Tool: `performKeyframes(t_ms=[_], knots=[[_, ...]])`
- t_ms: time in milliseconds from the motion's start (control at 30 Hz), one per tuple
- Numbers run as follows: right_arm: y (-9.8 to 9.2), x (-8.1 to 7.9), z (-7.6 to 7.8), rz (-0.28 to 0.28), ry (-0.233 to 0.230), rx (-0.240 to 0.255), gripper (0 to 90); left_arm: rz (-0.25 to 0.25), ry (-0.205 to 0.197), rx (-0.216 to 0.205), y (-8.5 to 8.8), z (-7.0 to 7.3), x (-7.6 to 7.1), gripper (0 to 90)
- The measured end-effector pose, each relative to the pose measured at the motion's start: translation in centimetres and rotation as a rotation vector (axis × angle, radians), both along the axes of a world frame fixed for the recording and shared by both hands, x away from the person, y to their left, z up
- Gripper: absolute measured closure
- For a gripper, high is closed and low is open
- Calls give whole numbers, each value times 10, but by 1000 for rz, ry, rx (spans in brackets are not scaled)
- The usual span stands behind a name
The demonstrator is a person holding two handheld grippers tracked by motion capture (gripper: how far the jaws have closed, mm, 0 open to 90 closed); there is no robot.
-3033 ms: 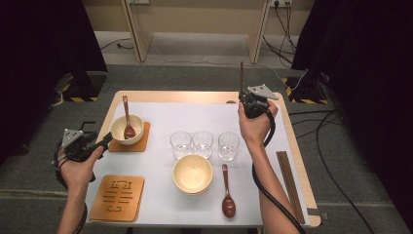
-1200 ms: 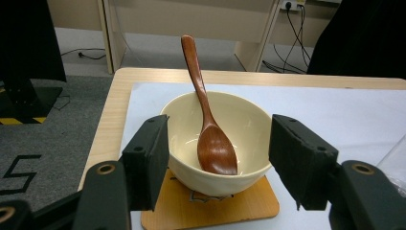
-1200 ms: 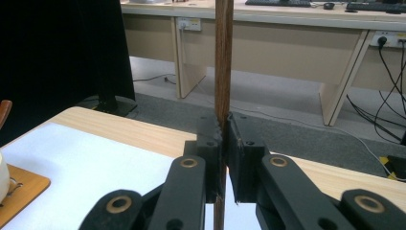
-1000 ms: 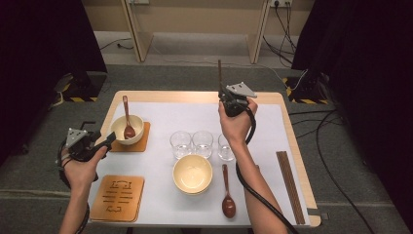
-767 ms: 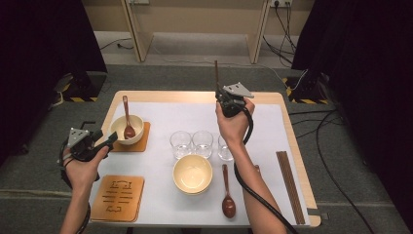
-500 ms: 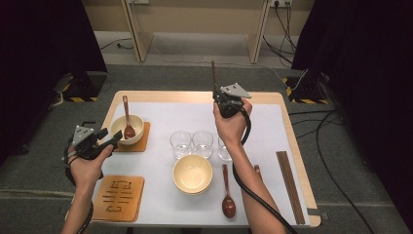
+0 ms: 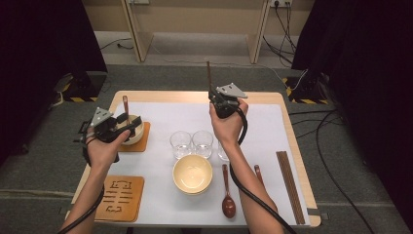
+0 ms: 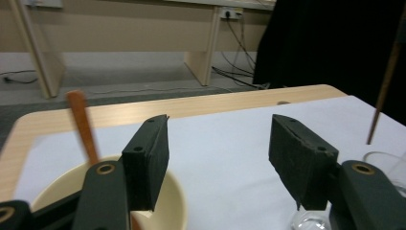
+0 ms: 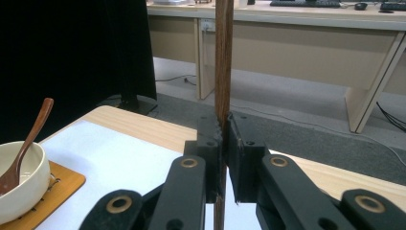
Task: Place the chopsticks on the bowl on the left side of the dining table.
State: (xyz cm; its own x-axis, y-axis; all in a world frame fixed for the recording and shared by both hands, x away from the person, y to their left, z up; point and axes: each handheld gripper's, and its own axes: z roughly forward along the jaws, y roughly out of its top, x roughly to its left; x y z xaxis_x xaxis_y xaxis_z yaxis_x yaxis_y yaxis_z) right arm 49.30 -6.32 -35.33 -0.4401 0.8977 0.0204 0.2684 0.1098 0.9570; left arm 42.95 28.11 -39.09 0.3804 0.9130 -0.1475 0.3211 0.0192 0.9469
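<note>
One chopstick (image 9: 223, 57) is clamped upright by the right gripper (image 7: 220, 105); the wide-open left gripper (image 7: 127, 123), at nine o'clock, should be steadied near the bowl (image 7: 130, 132).

The bench (image 7: 292, 146) is viewed from above the person's side, facing forward and down. Each claw view is taken close and low along its own jaws. The bowl with the spoon (image 8: 81, 124) is shared by all three views.
</note>
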Motion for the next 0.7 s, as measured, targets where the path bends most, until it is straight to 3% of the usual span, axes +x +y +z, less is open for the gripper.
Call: performKeyframes(t_ms=[500,700], knots=[[7,-2,-2,14,-9,0,846,-124,-73,1,-70,45,41,393],[10,-2,-4,19,-7,-2,846,-175,-77,-12,-94,55,52,399]])
